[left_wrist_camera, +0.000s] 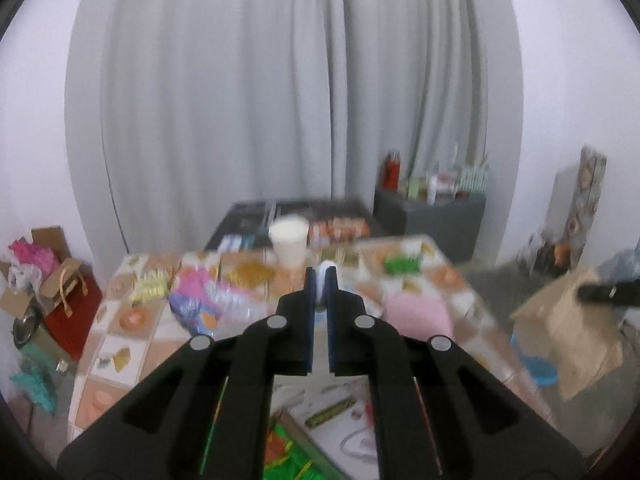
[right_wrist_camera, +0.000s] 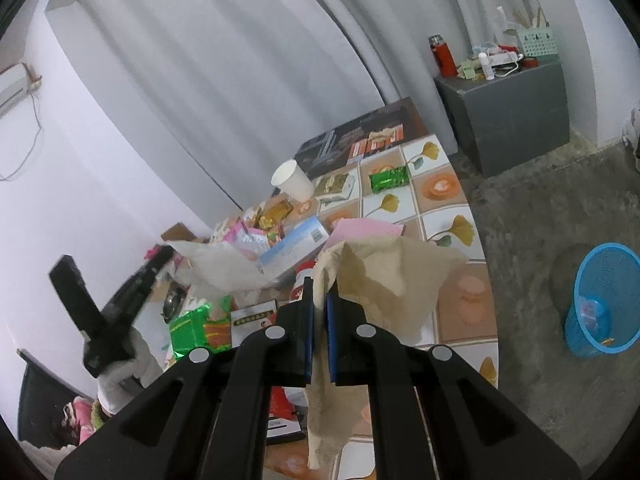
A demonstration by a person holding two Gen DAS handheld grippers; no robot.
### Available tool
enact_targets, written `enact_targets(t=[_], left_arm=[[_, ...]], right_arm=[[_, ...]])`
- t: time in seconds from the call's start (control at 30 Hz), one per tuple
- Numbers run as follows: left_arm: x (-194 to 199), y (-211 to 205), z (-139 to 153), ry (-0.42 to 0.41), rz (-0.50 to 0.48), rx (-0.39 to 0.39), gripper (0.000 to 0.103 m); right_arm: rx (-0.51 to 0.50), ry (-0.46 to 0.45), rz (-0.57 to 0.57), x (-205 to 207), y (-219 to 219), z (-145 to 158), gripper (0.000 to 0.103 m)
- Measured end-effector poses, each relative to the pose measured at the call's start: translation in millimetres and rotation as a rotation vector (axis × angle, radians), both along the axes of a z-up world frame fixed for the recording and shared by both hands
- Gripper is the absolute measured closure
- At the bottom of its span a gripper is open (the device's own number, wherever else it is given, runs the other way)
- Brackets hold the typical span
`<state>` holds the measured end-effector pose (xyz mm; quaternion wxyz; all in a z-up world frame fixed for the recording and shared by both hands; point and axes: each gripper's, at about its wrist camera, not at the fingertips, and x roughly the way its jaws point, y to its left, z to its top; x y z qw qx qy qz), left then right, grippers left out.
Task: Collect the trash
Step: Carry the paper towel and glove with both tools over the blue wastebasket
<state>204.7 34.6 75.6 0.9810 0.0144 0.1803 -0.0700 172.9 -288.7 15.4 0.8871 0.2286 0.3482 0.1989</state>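
The right tool (right_wrist_camera: 320,300) is clenched on a crumpled brown paper bag (right_wrist_camera: 384,276), lifted above the near part of the tabletop (right_wrist_camera: 472,320); the bag hangs from between the fingers and drapes down past them. The left tool (left_wrist_camera: 320,280) has its fingers drawn close on something small and white, but that view is blurred and I cannot tell what it is. The blue basket (right_wrist_camera: 604,300) stands on the floor off the tabletop's right edge, well apart from the bag, and seems to hold only a few scraps. Much remains on the tabletop: a white paper cup (right_wrist_camera: 294,180) toward the far edge, a green foil wrapper (right_wrist_camera: 389,179) near the far right corner, a pink sheet (right_wrist_camera: 368,229) and a light blue box (right_wrist_camera: 294,248) in the middle, and more wrappers along the left edge. By my reading the collecting is at an early stage: one piece is in hand, not yet dropped, and most of the litter is untouched.
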Motion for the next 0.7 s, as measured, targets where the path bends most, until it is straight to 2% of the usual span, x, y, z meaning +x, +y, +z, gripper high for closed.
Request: enact_targets(t=[0.17, 0.33, 0.5, 0.7], left_arm=[[-27.3, -15.8, 39.6, -0.099, -0.060, -0.030, 0.100], [-50.2, -51.5, 64.2, -0.144, -0.193, -0.025, 0.100], [-57.3, -103.3, 73.0, -0.129, -0.322, 0.013, 0.100], [-68.8, -173.9, 74.1, -0.084, -0.471, 0.005, 0.100]], right_arm=[[0.027, -0.030, -0.046, -22.0, -15.4, 7.2, 0.097], [0.064, -0.040, -0.134, -52.1, -40.5, 2.8, 0.097], [0.134, -0.033, -0.238, -87.4, -77.3, -11.8, 0.097], [0.172, -0.045, -0.331, -122.3, -118.8, -20.7, 0.097]])
